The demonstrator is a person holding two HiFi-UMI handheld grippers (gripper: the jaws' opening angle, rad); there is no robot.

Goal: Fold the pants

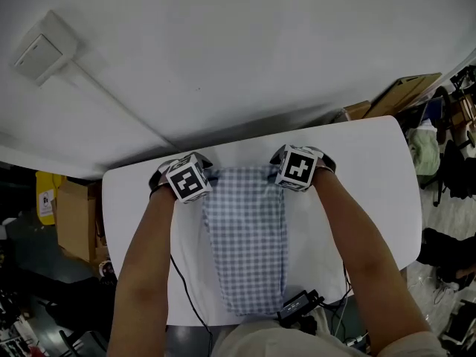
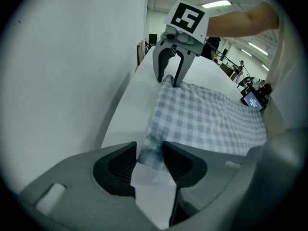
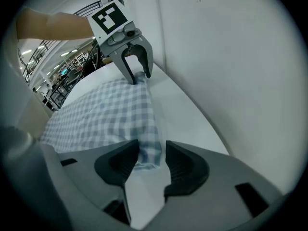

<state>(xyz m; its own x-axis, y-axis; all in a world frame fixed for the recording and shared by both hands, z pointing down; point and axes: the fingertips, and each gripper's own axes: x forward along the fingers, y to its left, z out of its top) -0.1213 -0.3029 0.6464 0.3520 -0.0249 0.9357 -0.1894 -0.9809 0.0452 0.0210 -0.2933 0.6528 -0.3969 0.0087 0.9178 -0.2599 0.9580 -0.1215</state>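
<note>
Blue-and-white checked pants lie flat on the white table, with the waist end at the far edge by the wall. My left gripper stands on the far left corner of the cloth. In the left gripper view that corner lies loose between its parted pads. My right gripper stands on the far right corner. In the right gripper view that corner sits between its pads with a gap on one side. Each gripper also shows in the other's view: right gripper, left gripper.
A white wall rises directly behind the table's far edge. A black device with cables lies at the near edge. Cardboard boxes stand on the floor at the left, and more clutter stands at the right.
</note>
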